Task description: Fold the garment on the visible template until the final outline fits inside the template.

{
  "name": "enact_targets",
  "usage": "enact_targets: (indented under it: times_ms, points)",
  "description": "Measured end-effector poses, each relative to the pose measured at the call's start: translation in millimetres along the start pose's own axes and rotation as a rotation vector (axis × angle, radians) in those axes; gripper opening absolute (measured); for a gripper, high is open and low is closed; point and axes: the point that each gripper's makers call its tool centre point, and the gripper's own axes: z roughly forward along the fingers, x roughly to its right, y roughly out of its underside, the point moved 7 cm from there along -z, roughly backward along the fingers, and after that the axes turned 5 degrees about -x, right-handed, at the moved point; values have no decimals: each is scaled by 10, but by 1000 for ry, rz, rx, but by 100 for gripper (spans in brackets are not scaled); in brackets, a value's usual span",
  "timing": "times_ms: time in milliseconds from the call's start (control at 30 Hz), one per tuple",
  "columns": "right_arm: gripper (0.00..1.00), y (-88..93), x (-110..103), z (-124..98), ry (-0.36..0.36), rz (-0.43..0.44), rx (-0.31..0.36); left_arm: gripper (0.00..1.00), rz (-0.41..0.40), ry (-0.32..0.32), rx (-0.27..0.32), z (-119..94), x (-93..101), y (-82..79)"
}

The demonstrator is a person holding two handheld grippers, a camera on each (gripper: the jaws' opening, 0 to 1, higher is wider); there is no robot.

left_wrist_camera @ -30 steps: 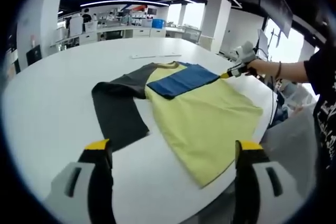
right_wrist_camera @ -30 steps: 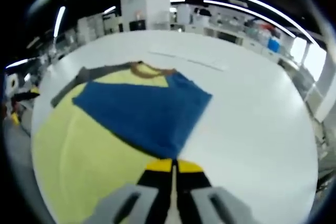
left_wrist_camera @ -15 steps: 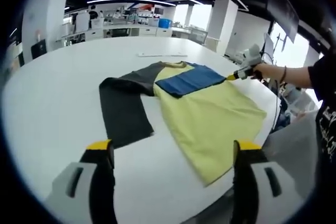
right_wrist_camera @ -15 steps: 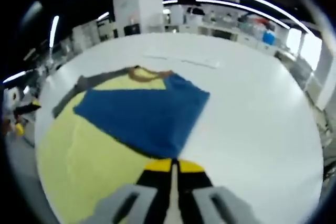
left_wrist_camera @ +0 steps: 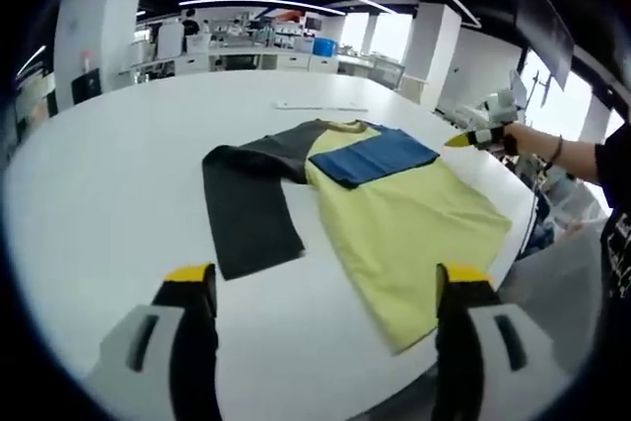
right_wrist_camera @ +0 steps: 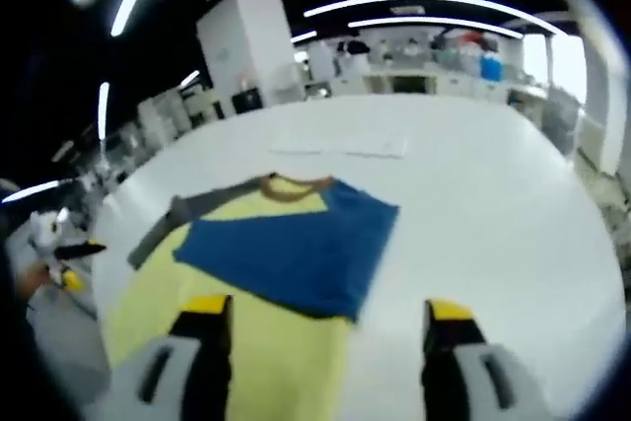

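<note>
Two grippers are on show, and both stand with jaws spread wide and nothing between them. In the left gripper view, the left gripper (left_wrist_camera: pixel 320 288) hangs above the near edge of the white table (left_wrist_camera: pixel 108 175), its yellow-tipped jaws well apart, clear of the cloth. Just beyond it lies the garment (left_wrist_camera: pixel 394 219), a yellow shirt spread flat near the table's near-right edge, hem toward that edge, collar pointing to the table's middle. Its dark grey sleeve (left_wrist_camera: pixel 246 214) stretches out flat over the table to the left of the yellow body. Its blue sleeve (left_wrist_camera: pixel 375 157) is folded in across the chest, lying on top of the yellow.

Over at the far right edge of the table, the right gripper (left_wrist_camera: pixel 463 139) is held up off the garment in a person's hand (left_wrist_camera: pixel 498 135), apart from the blue sleeve. In the right gripper view, the right gripper (right_wrist_camera: pixel 325 327) shows its jaws parted, gripping nothing, with the blue sleeve (right_wrist_camera: pixel 286 253) just ahead and the yellow body (right_wrist_camera: pixel 168 288) below it. A thin white strip (right_wrist_camera: pixel 340 151) lies on the table past the collar.
</note>
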Motion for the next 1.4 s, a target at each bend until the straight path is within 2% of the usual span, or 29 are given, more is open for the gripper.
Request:
enact_targets:
  times_ms: [233,533,767,833,1000,1167,1400]
  points:
    - [99,-20,-163,-188,-13,-45,21,83,-41,-42,27,-14,-27,-42]
    - [99,1,-279,-377,-24,-96,36,64,-142,-169,44,37,-232,-9]
    - [99,49,-360,-537,-14,-157,46,46,-178,-239,16,200,-399,37]
    - [99,61,-377,-568,-13,-162,52,42,-191,-253,24,238,-428,38]
    - [99,104,-484,-654,-44,-158,72,34,-190,-276,1,327,-478,59]
    - [99,141,-573,-714,-73,-127,98,31,-208,-291,-17,400,-546,95]
    - [99,184,-593,-767,-58,-121,108,25,-207,-302,-43,438,-553,152]
